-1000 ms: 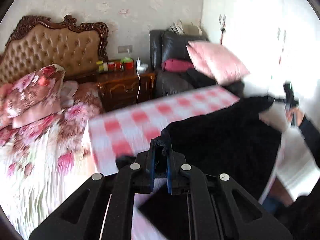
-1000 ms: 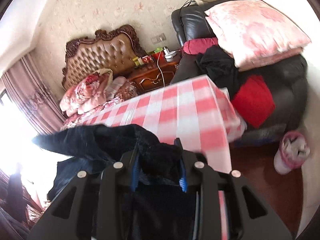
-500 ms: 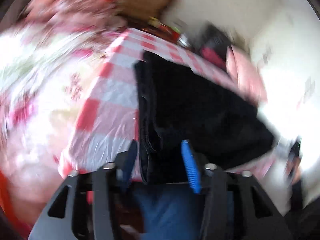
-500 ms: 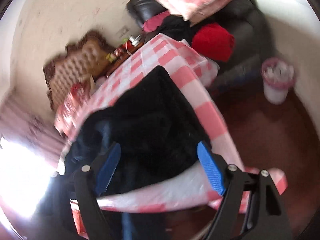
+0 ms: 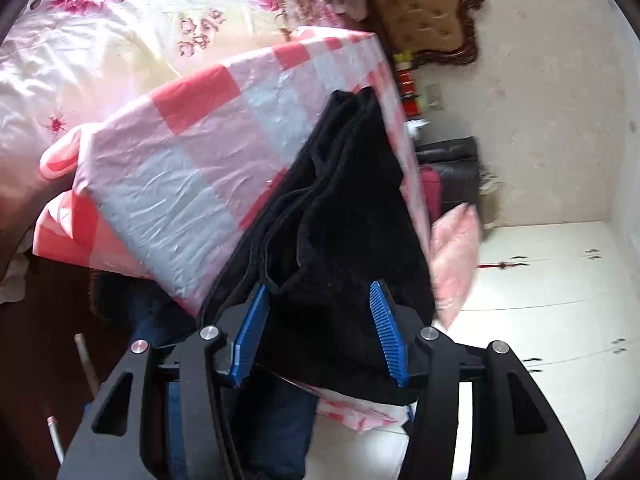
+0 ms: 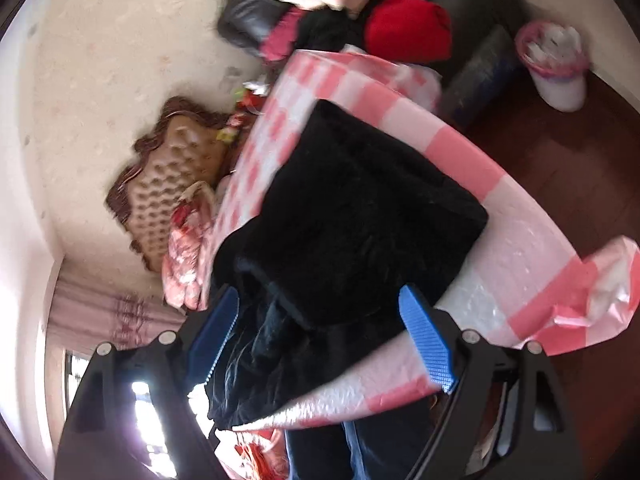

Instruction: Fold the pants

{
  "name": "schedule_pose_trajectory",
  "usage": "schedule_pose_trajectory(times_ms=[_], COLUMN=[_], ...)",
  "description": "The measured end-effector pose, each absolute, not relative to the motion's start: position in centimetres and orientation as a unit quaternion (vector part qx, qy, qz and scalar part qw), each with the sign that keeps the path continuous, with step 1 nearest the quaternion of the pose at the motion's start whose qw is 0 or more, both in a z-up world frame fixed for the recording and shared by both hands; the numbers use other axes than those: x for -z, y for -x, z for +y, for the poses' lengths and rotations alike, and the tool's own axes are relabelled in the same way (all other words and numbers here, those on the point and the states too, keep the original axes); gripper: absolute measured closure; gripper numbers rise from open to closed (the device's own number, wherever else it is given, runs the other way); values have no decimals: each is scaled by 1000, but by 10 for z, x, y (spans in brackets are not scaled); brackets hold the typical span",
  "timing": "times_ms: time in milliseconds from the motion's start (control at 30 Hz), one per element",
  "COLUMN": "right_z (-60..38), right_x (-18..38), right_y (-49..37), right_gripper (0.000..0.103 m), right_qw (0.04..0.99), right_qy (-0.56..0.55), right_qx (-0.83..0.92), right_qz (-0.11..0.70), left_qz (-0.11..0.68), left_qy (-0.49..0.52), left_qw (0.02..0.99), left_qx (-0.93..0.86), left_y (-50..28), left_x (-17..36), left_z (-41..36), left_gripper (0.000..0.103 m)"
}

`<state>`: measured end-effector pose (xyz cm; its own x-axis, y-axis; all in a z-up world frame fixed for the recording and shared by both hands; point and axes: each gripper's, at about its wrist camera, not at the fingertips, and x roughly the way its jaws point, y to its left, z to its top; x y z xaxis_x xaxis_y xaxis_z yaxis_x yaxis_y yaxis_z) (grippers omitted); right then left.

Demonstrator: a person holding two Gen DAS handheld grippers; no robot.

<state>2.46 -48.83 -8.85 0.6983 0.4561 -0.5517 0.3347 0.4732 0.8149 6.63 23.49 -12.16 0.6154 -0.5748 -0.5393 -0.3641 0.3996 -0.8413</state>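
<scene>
Folded black pants (image 5: 352, 208) lie on the table's red-and-white checked cloth (image 5: 180, 152), their near end hanging at the table's front edge. My left gripper (image 5: 320, 328) hovers open over that near end, its blue pads apart on either side of the fabric without pressing it. In the right wrist view the same pants (image 6: 360, 208) spread over the cloth (image 6: 520, 264). My right gripper (image 6: 320, 332) is wide apart and its jaws are still opening, with the dark cloth seen between the pads but not gripped.
A floral bed (image 5: 100, 40) with a tufted headboard (image 5: 432, 12) flanks the table. Behind it stand a black armchair (image 6: 256, 20) with a red cushion (image 6: 408, 26) and a pink-lined bin (image 6: 556, 64) on the wood floor. White wardrobe doors (image 5: 540, 300) are close by.
Both grippers were shut on the lifted pants; they have come down, rolled and let go. The pants now lie folded on the table.
</scene>
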Motion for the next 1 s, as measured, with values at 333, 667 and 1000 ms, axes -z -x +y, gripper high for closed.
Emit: schedule_pose_trajectory(times_ms=[333, 667, 1000], right_z=[-491, -469, -473], right_x=[92, 95, 60], right_y=[-33, -46, -78], right_gripper=[19, 22, 89], right_qw=[746, 748, 806], right_qy=[-548, -544, -470], right_qx=[3, 15, 19], right_qz=[378, 380, 359], left_qz=[437, 434, 439], left_qy=[538, 544, 507], left_qw=[719, 715, 739], left_qx=[57, 64, 66], left_y=[-76, -73, -95], left_x=[132, 136, 103], left_z=[235, 237, 236], left_gripper=[77, 77, 100])
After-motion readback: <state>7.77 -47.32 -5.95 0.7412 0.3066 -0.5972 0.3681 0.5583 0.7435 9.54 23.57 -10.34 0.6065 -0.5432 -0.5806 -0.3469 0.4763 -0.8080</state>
